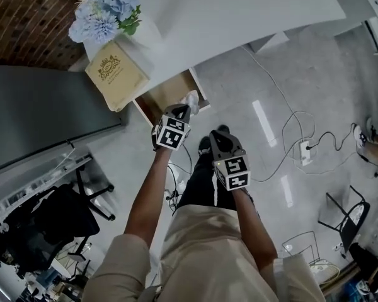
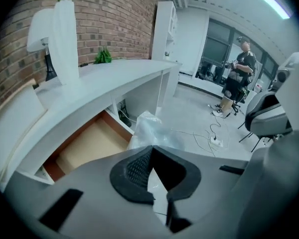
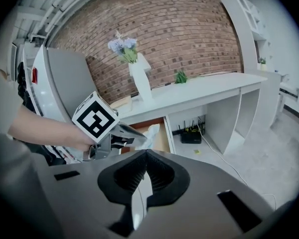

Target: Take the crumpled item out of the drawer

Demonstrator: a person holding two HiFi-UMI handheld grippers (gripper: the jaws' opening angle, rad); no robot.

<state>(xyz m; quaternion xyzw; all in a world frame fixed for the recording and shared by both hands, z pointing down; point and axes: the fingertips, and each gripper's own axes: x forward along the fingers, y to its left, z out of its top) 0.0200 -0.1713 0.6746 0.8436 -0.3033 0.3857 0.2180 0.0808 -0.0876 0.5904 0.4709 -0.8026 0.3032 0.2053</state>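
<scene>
The item (image 2: 152,131) is thin, crinkled, translucent plastic. The drawer (image 2: 92,143) looks like pale matt wood, the worktop (image 2: 114,76) smooth white. The wall (image 3: 189,29) is rough brick; the grey floor (image 1: 315,74) is glossy.

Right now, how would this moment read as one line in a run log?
drawer: open | left gripper: jaws shut on crumpled item | right gripper: jaws shut, empty
</scene>
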